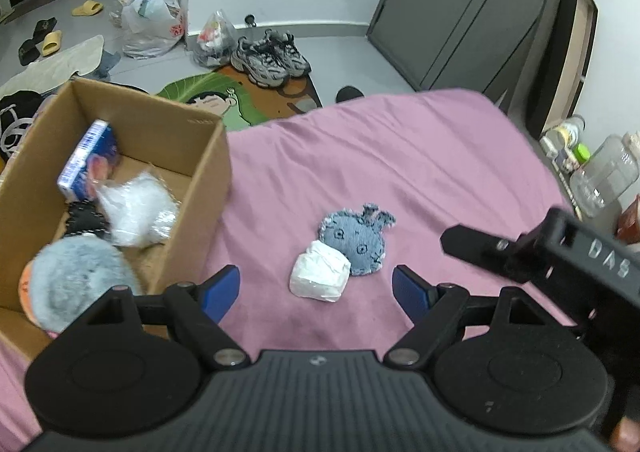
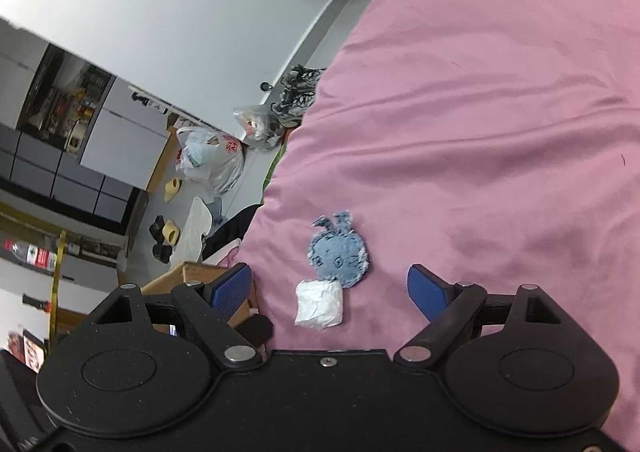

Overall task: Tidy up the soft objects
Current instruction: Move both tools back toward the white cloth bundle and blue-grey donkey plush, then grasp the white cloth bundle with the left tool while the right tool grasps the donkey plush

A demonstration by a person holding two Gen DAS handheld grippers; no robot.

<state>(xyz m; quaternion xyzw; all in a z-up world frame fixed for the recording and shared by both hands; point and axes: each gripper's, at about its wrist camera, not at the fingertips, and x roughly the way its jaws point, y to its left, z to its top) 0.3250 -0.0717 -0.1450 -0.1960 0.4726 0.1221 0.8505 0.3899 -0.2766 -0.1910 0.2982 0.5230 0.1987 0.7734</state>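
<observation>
Left wrist: left gripper (image 1: pixel 316 292) fingers spread, empty. Frayed denim bunny (image 1: pixel 356 242) touches crinkled white packet (image 1: pixel 319 277) on pink bed (image 1: pixel 400 156). Cardboard box (image 1: pixel 208 180) holds fluffy toy (image 1: pixel 76 284).

Right wrist: right gripper (image 2: pixel 330 294) fingers spread, empty, above packet (image 2: pixel 319 304) and bunny (image 2: pixel 338 252).

Right gripper (image 1: pixel 460 240) body: pale letters "DAS", seen from the left wrist view.
Blue box (image 1: pixel 86 160) in the cardboard box (image 1: pixel 192 156): print too blurred to read.
Red-printed plastic bag (image 1: pixel 150 20): illegible.
</observation>
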